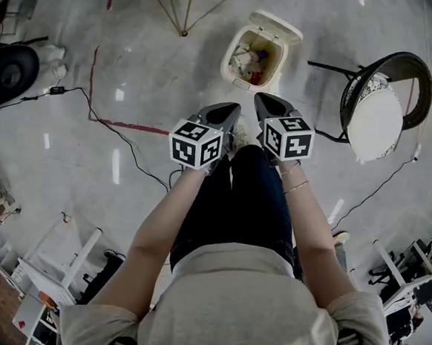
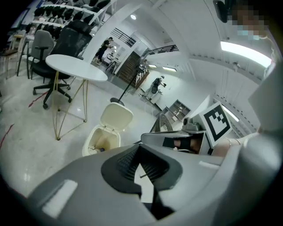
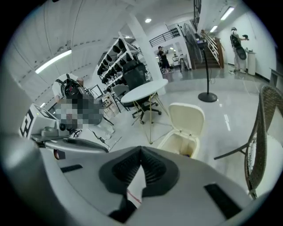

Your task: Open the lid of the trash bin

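Trash bin, cream, set on the floor ahead of the person, near a round chair; lid is seen raised and tilted back, so the opening is judged complete. Left tongs and right tongs are held clenched on nothing, side by side, well short of the bin. Lid is best left leaning past upright, the rim untouched. Hinge and any pedal cannot be made out; contents are seen only as crumpled waste.

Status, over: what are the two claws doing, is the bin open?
Left gripper, right gripper shut, empty, apart from trash bin. Lid up, rubbish inside. Chair to the right, not in the way.
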